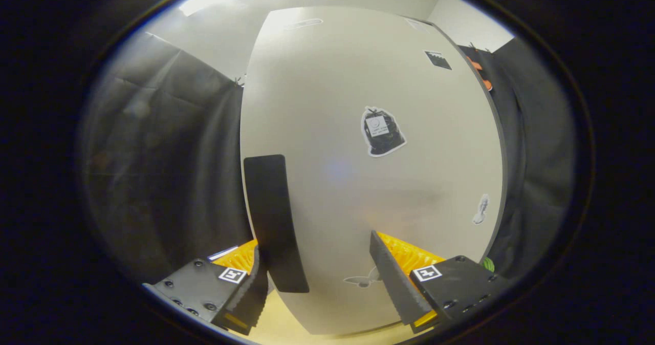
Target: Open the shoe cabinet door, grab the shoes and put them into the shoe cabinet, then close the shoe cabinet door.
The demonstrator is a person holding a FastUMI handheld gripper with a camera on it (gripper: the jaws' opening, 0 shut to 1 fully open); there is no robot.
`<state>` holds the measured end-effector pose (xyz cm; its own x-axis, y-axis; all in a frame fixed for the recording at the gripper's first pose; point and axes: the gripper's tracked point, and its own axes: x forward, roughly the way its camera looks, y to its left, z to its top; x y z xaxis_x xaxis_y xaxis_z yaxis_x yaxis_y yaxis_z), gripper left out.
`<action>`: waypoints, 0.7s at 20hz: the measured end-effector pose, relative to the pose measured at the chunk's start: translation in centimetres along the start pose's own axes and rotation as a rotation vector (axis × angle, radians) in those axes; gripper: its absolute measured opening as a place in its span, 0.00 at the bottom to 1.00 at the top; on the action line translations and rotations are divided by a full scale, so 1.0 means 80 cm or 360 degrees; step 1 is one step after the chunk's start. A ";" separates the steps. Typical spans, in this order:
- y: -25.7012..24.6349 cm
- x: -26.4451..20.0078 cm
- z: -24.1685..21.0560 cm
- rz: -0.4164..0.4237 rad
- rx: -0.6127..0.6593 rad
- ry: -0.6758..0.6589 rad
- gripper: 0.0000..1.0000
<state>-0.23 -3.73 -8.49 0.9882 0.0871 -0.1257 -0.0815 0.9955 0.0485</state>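
The gripper (pixel 320 278) is right up against the shut door (pixel 368 181) of the shoe cabinet. Its fingers are spread wide and hold nothing, with one finger next to the dark handle (pixel 274 222) near the door's edge, likely so it can work the door.

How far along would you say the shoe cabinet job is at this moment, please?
It looks early, or else nearly over. The cabinet door fills the space ahead and looks closed. The tool is open, one finger beside the dark handle without gripping it. I cannot tell whether the shoes have been stowed; if not, opening, loading and closing remain.
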 end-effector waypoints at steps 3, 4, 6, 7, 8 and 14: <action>0.002 -0.002 0.000 -0.0006 0.0009 -0.0001 1.00; 0.003 -0.002 -0.001 -0.0009 0.0009 0.0001 1.00; 0.004 -0.001 -0.002 -0.0010 0.0011 -0.0002 1.00; 0.005 -0.001 -0.003 -0.0010 0.0015 0.0002 1.00; 0.005 0.000 -0.004 -0.0014 0.0021 0.0004 1.00; 0.006 0.005 -0.007 -0.0052 0.0040 0.0001 1.00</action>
<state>0.04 -3.20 -9.10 0.9902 0.0547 -0.1283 -0.0461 0.9965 0.0691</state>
